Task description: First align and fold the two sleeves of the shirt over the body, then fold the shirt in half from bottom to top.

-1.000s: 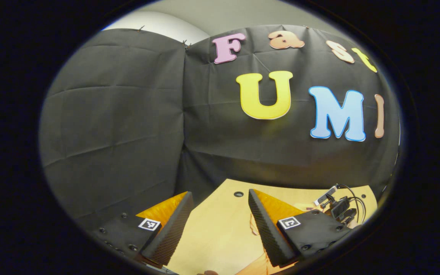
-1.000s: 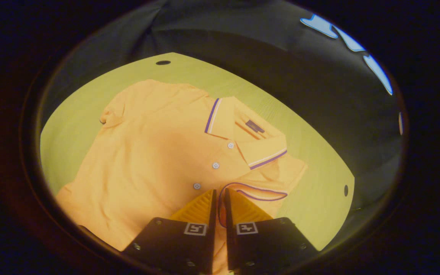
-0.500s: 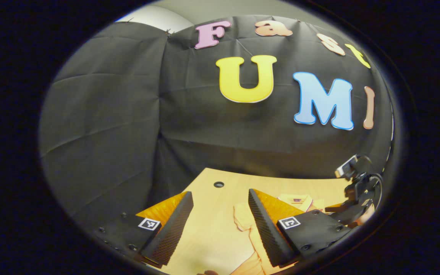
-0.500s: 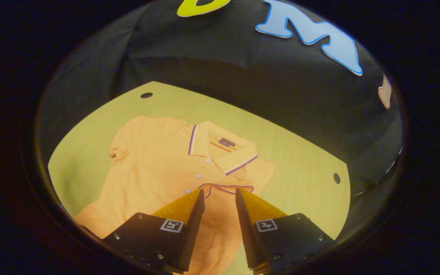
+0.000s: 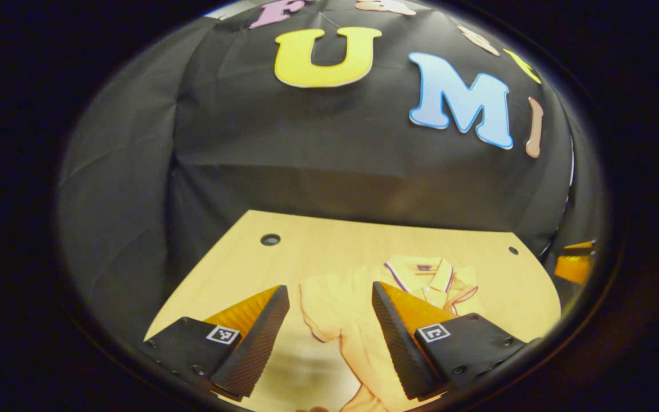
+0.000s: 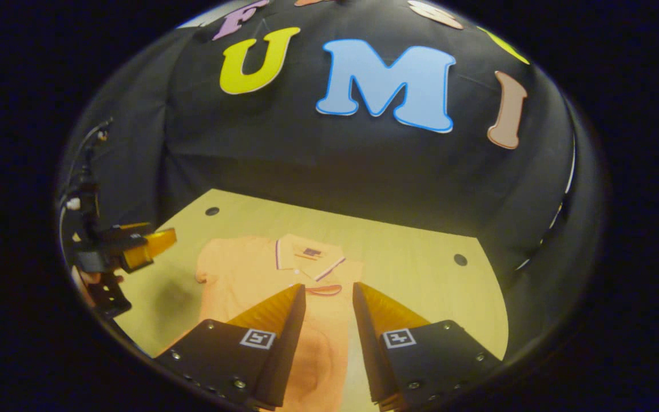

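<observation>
The orange polo shirt lay face up on the pale wooden desk, collar toward the booth's black cloth wall and hem toward the cameras. In the right gripper view, the sleeve on the image's right appeared already folded over the chest, its striped cuff lying just below the collar and placket. The sleeve on the image's left remained spread outward on the desk. The left gripper view showed that spread sleeve between its own fingers, with the collar beyond.

The right tongs hung above the lower body of the shirt with their jaws parted and nothing between them. The left tongs were likewise wide apart and empty, hovering clear of the cloth above the unfolded sleeve. In the right gripper view the left tongs appeared at the image's left edge, held in a person's hand, well apart from the shirt.

Judged against the task, one sleeve fold appeared complete; the second sleeve fold and the bottom-to-top halving were not yet done. The hem lay flat, partly hidden behind the right tongs' fingers. The next step probably called for the left tongs to descend, pinch the spread sleeve near its cuff and carry it across the body to meet the first.

Small round holes marked the desk's far corners.
</observation>
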The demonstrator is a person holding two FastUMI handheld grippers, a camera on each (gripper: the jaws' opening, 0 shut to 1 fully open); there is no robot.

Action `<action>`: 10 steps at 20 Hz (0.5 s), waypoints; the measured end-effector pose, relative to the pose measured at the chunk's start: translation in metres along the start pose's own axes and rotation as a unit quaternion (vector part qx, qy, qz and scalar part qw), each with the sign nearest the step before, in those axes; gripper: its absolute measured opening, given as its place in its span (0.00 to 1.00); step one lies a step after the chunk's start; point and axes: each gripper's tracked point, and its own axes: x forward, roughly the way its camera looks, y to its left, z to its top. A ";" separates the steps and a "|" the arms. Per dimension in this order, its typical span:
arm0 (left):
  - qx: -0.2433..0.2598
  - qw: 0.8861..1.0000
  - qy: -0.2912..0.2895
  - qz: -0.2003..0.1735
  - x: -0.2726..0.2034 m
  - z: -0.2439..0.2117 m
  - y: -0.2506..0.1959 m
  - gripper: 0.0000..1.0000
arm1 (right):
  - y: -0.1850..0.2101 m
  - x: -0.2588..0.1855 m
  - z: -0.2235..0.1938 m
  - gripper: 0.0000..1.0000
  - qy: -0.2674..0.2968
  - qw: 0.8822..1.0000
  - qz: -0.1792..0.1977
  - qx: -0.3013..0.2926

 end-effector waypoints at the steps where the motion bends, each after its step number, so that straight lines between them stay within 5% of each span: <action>1: -0.002 1.000 0.014 -0.001 0.016 -0.010 0.001 0.97 | -0.003 -0.011 0.005 0.53 -0.009 1.000 -0.007 0.021; 10: 0.001 0.994 0.100 0.034 0.103 -0.083 0.041 0.98 | -0.054 -0.094 0.001 0.54 -0.043 0.984 -0.124 0.121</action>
